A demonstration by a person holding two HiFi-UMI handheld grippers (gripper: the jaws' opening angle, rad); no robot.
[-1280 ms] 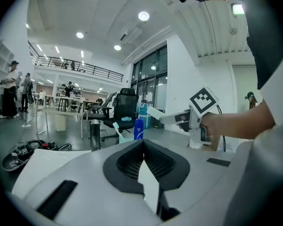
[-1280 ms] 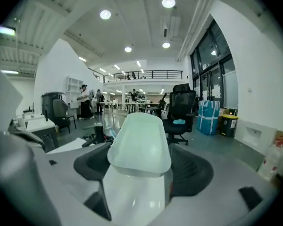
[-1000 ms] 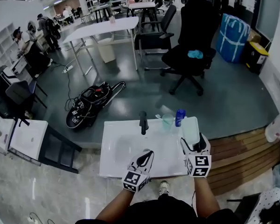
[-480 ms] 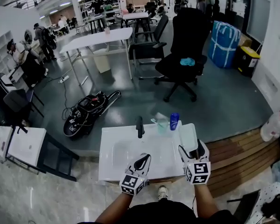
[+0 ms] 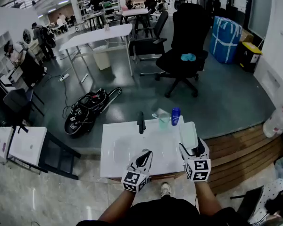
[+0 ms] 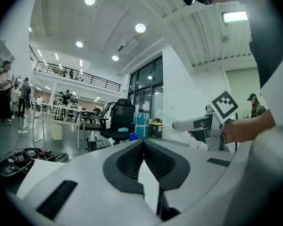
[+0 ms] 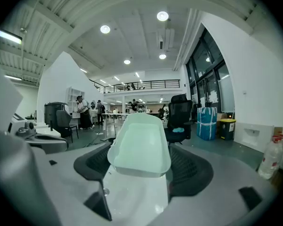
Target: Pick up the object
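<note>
Right gripper [image 5: 193, 149]: staying clamped on pale mint plastic tray [image 5: 188, 134], lower right of frame, over right rim of white washbasin [image 5: 118, 149]; shifting only slightly since second ago. Grasp seeming secured, lift remaining. Left gripper [image 5: 145, 154]: jaws together, empty, hovering mid-bottom.

A black swivel office chair [image 5: 191, 29] carries a teal cloth [image 5: 188, 57] on its seat, near a big blue bag [image 5: 225, 37]. A black backpack [image 5: 87, 109] lies on the grey floor [image 5: 226, 98].
</note>
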